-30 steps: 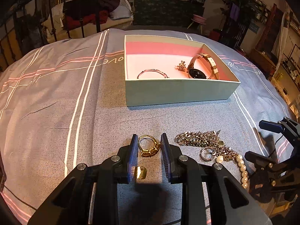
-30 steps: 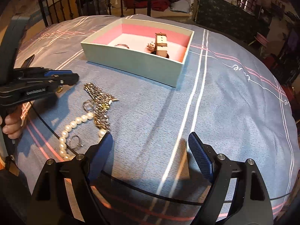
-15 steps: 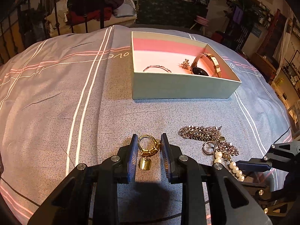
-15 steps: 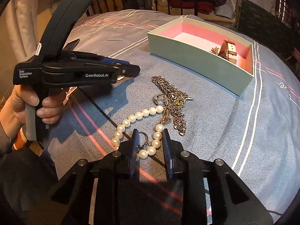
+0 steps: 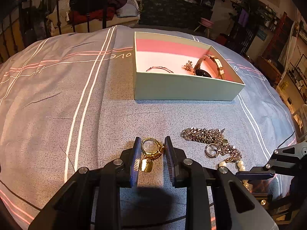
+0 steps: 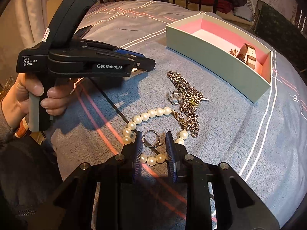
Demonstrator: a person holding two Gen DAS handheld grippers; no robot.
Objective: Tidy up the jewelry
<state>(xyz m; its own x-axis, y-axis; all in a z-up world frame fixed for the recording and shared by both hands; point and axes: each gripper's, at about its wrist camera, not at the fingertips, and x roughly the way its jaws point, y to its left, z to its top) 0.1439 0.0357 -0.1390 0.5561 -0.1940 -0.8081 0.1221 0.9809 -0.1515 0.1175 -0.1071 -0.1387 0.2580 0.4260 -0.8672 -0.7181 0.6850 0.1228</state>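
1. The small silver ring (image 6: 151,139) lay on the bedspread inside the loop of the pearl bracelet (image 6: 147,115). The right gripper (image 6: 153,145), which a second before had stood spread wide over bare cloth, had swung across to the jewelry pile, and its jaws had just closed in around the ring. Both pads sat against the ring's sides, so it looked pinched, though still resting on the cloth.
2. The gold ring (image 5: 152,149) with its small dangling tag was clamped between the left gripper's (image 5: 152,153) pads, just as in the earlier views. That hand had barely shifted.
3. Beside the pearls, the silver chain (image 6: 186,92) and a square-faced ring (image 6: 174,97) remained heaped together on the bedspread (image 5: 76,105), untouched.
4. Further off, the open box (image 5: 184,90) with its pink lining already held a watch (image 5: 209,67), a thin bracelet (image 5: 159,69) and a small brooch-like piece (image 5: 188,65).
5. Judged from this, both hands now carried a ring each, and the next step was probably to lift and carry them to the box. The silver ring risked snagging the pearl strand on the way up.
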